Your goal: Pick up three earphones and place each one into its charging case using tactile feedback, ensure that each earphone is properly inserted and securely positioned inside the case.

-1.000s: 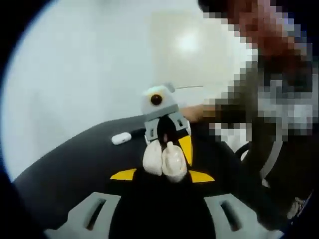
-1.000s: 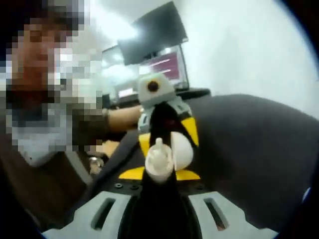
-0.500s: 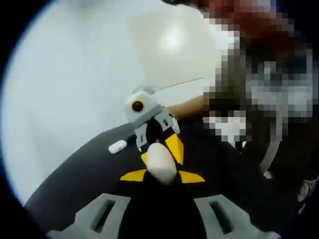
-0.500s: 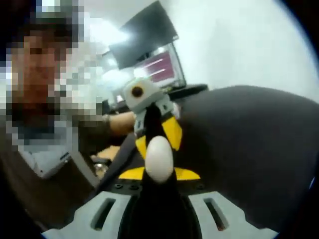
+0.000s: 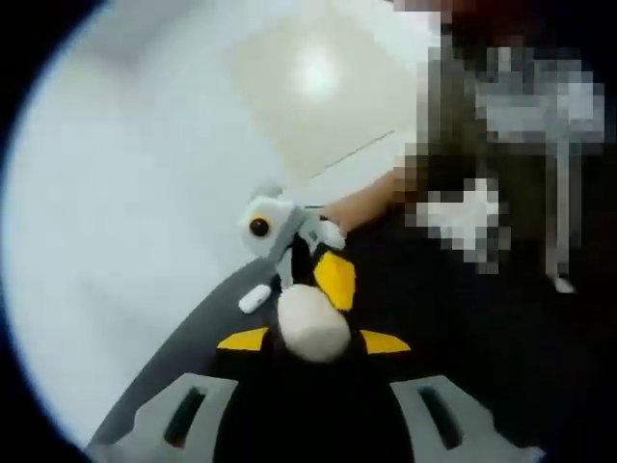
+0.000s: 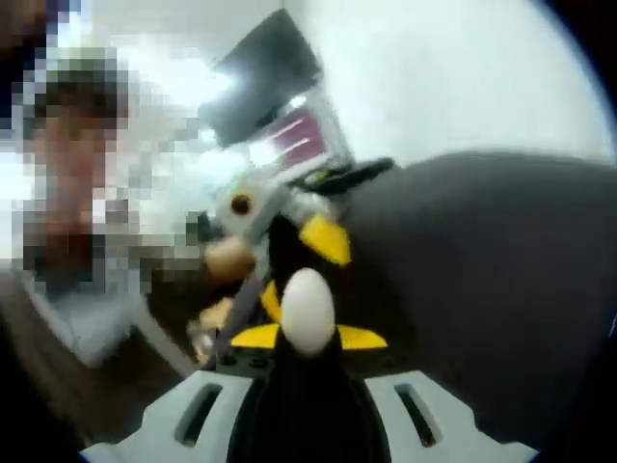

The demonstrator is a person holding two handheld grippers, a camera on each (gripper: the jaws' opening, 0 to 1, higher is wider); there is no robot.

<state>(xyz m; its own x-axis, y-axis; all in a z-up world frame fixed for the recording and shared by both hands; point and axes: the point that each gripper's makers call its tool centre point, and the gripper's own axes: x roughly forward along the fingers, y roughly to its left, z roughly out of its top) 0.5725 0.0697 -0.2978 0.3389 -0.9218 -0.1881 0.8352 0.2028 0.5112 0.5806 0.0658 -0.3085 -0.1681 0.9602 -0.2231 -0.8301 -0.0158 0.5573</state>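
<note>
The white case [image 5: 310, 323] sits closed right at the tips of my left gripper [image 5: 310, 340], pinched between its jaws above the dark table [image 5: 193, 338]. In the right gripper view the same case [image 6: 307, 311] is at the tips of my right gripper [image 6: 307, 338] too, jaws narrow against it. So both grippers meet nose to nose on it. Another small white case [image 5: 254, 298] lies on the table just beside, left of the action. Monitors [image 6: 289, 135] glow behind, blurry.
</note>
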